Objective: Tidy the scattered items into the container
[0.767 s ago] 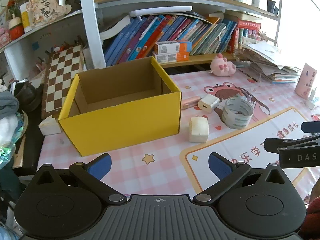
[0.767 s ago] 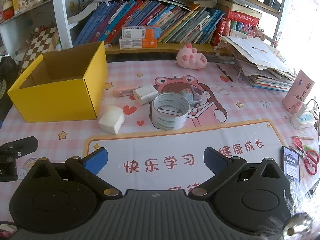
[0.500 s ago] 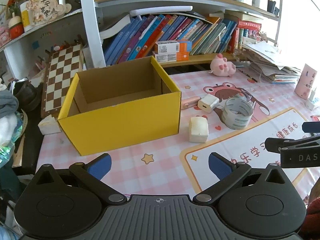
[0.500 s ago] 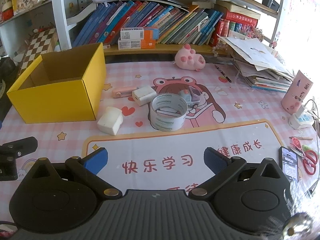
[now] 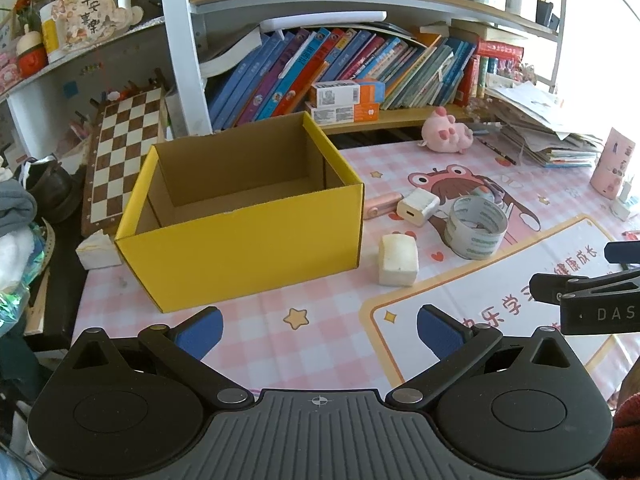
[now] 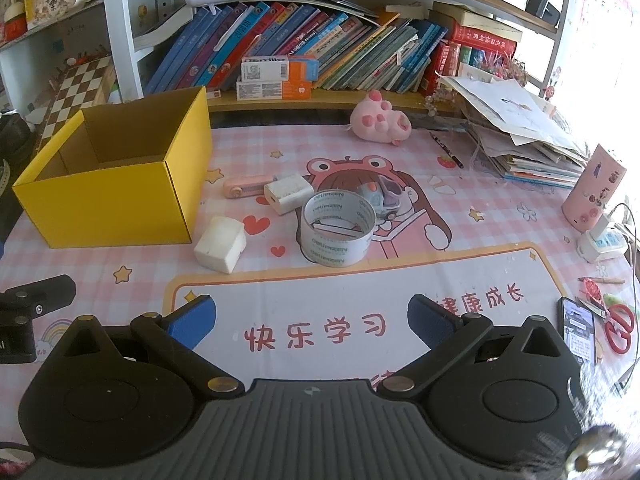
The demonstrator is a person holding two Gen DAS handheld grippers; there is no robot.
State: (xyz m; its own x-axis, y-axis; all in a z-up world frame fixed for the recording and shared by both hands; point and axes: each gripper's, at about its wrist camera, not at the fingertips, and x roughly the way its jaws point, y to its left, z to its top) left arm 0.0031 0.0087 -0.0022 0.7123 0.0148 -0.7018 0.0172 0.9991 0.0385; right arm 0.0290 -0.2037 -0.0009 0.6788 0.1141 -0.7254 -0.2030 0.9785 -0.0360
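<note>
A yellow cardboard box (image 5: 248, 248) (image 6: 116, 204) stands open and empty on the pink checked table mat. To its right lie a white foam block (image 5: 398, 260) (image 6: 220, 244), a roll of clear tape (image 5: 476, 222) (image 6: 338, 228), a white charger (image 5: 418, 206) (image 6: 288, 193), a pink stick-shaped gadget (image 5: 382, 205) (image 6: 246, 186) and a small grey toy car (image 6: 380, 196). My left gripper (image 5: 320, 330) hovers open in front of the box with nothing between its fingers. Lower on the mat my right gripper (image 6: 310, 320) is open and empty, short of the tape.
A pink plush (image 6: 380, 120) lies near the bookshelf (image 6: 320, 52). A paper stack (image 6: 528, 136) and a pink cylinder (image 6: 596, 188) stand at the right, with a phone (image 6: 578, 330) and red scissors (image 6: 618, 326) at the right edge. A chessboard (image 5: 124, 160) leans left of the box.
The right gripper has crept slightly forward toward the tape and foam block. The left gripper has barely moved.
</note>
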